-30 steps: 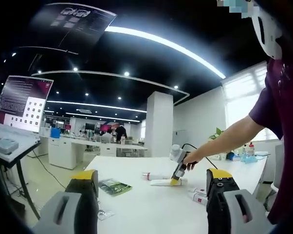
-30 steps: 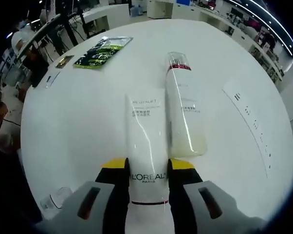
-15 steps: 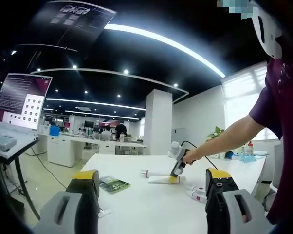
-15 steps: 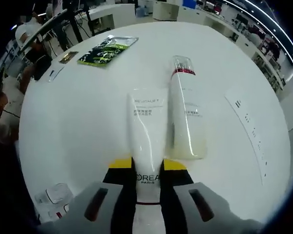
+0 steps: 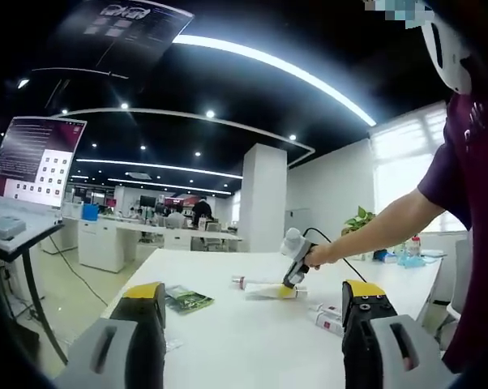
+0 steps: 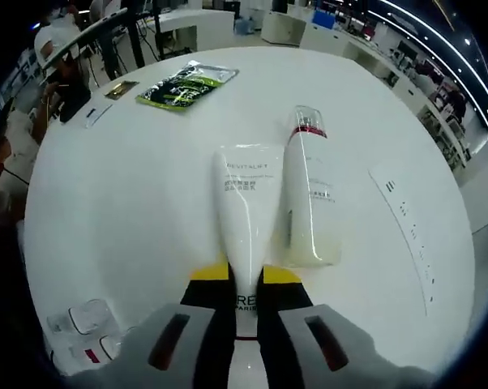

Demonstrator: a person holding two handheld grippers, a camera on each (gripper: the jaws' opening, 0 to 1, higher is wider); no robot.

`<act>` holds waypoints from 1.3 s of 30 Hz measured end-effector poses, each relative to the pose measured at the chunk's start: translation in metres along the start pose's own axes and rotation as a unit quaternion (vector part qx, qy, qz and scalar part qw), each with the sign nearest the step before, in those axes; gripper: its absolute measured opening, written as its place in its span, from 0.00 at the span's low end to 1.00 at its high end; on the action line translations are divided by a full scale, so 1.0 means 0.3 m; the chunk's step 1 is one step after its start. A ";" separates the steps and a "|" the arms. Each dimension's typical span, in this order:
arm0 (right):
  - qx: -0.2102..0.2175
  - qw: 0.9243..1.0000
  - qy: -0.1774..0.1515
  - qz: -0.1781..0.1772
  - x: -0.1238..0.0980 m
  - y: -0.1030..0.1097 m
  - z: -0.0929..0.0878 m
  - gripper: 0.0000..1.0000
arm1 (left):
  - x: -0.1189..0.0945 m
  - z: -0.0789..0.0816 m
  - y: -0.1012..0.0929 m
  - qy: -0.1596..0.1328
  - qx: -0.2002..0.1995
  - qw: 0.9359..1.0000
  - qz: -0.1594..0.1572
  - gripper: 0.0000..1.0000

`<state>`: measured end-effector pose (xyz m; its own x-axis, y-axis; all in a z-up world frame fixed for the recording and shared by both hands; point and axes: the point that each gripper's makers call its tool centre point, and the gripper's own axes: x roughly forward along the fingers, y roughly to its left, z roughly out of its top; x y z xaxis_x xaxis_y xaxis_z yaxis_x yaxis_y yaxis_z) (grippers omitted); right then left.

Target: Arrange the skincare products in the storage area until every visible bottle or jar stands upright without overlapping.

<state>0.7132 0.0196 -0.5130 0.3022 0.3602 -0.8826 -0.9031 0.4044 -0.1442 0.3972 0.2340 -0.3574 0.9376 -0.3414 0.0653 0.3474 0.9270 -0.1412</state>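
Observation:
A white L'Oreal tube (image 6: 246,203) lies flat on the white table (image 6: 122,194), cap end toward me. My right gripper (image 6: 246,277) is shut on the tube's lower part, its yellow-tipped jaws pressing both sides. Right beside the tube a white bottle (image 6: 309,203) with a red band and clear cap lies on its side. In the left gripper view the right gripper (image 5: 293,279) sits far off in a person's hand, on the tube (image 5: 264,289), with the bottle (image 5: 240,282) behind it. My left gripper (image 5: 253,293) hangs above the table, open and holding nothing.
A green sachet (image 6: 187,83) lies at the far left of the table, also seen as the sachet (image 5: 187,298). Small packets (image 6: 82,320) sit near the front left edge. A printed sheet (image 6: 410,227) lies to the right. Two small bottles (image 5: 327,318) lie near the left gripper's right jaw.
The right jaws have closed from straddling the tube to pinching it tight. The left gripper's view has tilted slightly; its jaws stay open.

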 end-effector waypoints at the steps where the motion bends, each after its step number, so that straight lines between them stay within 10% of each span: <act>1: 0.000 1.000 0.000 0.000 -0.002 0.005 -0.001 0.05 | 0.000 0.002 -0.003 -0.001 -0.002 1.000 0.000 0.93; 19: 0.052 0.982 -0.178 -0.046 -0.194 0.039 0.119 0.05 | 0.068 -0.050 0.013 0.015 -0.108 0.994 0.020 0.82; 39: 0.064 0.948 -0.304 -0.070 -0.384 0.183 0.218 0.06 | 0.201 -0.042 -0.059 0.026 -0.064 0.997 -0.023 0.82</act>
<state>0.6488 0.0553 -0.3898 0.5713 0.6978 -0.4321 -0.8088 0.5682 -0.1516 0.4478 0.1951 -0.3633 0.9189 -0.3938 0.0241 0.3858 0.8842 -0.2634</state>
